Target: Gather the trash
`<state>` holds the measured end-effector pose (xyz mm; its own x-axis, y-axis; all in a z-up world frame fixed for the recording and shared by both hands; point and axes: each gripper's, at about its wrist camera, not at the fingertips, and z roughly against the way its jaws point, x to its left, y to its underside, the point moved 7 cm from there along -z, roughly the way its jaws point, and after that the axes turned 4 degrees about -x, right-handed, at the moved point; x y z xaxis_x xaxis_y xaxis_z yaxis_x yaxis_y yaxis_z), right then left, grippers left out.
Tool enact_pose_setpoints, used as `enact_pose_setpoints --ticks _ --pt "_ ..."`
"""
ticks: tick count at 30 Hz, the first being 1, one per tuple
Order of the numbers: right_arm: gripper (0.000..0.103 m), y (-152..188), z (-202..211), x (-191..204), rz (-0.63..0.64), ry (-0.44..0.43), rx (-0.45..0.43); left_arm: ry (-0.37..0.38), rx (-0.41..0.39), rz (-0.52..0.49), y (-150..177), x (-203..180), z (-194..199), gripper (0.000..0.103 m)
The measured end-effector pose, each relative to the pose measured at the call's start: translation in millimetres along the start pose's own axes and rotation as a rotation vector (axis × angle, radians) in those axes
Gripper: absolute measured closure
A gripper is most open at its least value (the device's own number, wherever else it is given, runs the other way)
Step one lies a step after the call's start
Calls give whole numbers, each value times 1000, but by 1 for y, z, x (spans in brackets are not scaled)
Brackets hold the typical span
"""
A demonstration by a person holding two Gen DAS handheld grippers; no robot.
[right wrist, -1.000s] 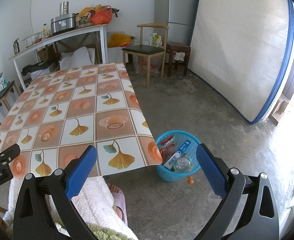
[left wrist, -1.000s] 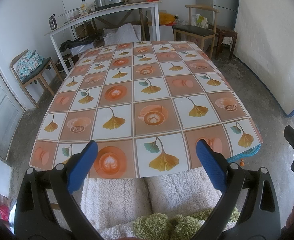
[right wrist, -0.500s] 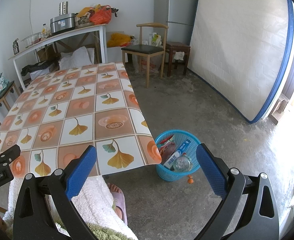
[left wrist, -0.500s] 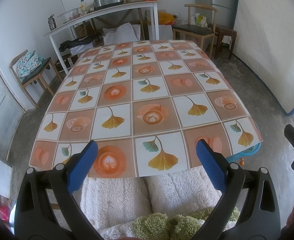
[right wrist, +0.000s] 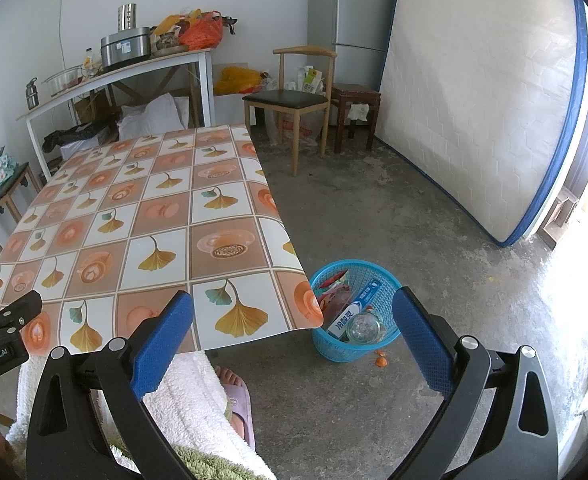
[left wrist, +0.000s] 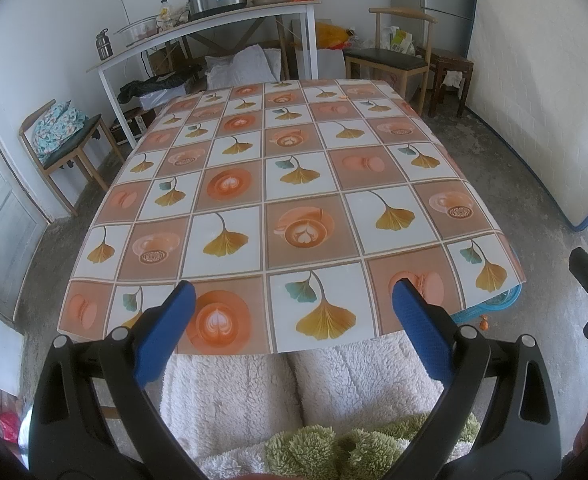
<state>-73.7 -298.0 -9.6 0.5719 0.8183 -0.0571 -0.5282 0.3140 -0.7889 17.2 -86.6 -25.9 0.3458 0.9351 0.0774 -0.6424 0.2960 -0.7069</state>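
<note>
Both the left gripper (left wrist: 289, 320) and right gripper (right wrist: 291, 328) gape wide, empty. Trash fills the blue plastic mesh basket (right wrist: 378, 280) at lower centre, beside the ginkgo-patterned table (right wrist: 141, 216) for easy dropping.

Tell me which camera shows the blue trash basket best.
The right wrist view. There the blue basket stands in full on the floor beside the table corner, with a toothpaste box and other trash inside. The left wrist view shows only a strip of its rim under the tablecloth's edge.
</note>
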Motion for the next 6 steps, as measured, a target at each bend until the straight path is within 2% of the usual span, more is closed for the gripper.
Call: enact_pose_setpoints --ticks 6 --pt "6 1 0 0 -1 -2 0 0 0 0 0 0 0 8"
